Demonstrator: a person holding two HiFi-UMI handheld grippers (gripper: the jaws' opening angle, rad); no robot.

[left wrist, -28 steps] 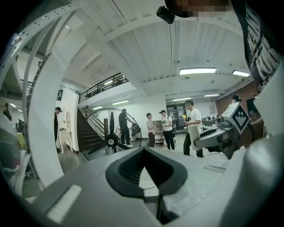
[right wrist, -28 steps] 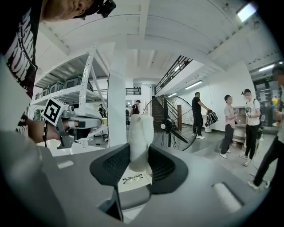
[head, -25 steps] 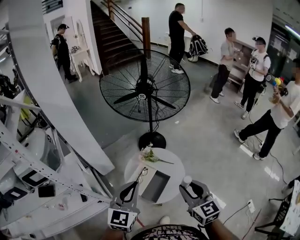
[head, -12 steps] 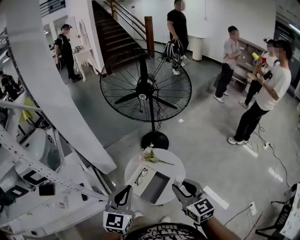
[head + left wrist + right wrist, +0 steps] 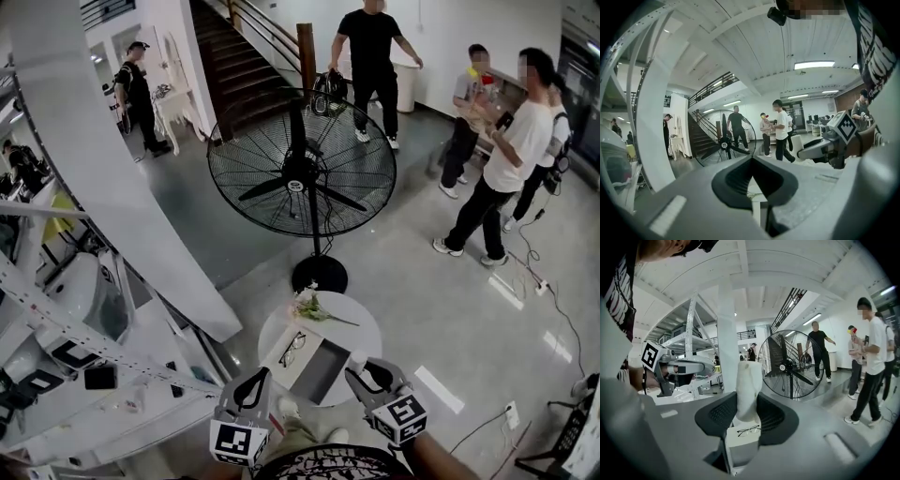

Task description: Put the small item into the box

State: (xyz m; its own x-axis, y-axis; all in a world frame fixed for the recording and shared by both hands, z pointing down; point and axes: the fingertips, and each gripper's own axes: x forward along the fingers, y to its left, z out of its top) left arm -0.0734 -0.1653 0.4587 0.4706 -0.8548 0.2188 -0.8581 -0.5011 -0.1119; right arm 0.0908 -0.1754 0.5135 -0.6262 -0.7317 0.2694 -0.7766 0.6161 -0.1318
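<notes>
A small round white table (image 5: 361,323) carries an open box (image 5: 321,371) with a grey inside; a pair of glasses (image 5: 292,348) lies on its white lid. My right gripper (image 5: 360,367) is shut on a small white roll-shaped item (image 5: 356,358) at the box's right edge. In the right gripper view the white item (image 5: 748,390) stands upright between the jaws, above the box (image 5: 740,446) and the glasses (image 5: 749,430). My left gripper (image 5: 257,379) hovers at the table's near left edge, shut and empty. In the left gripper view its jaws meet at a point.
A white flower sprig (image 5: 310,307) lies at the table's far side. A big black pedestal fan (image 5: 302,174) stands just behind the table. White shelving (image 5: 84,328) and a white column (image 5: 103,187) fill the left. Several people (image 5: 497,159) stand at the back right.
My right gripper has carried the white item left, from beyond the table's right rim to the box's right edge. The left gripper has barely moved. People in the background have walked.
</notes>
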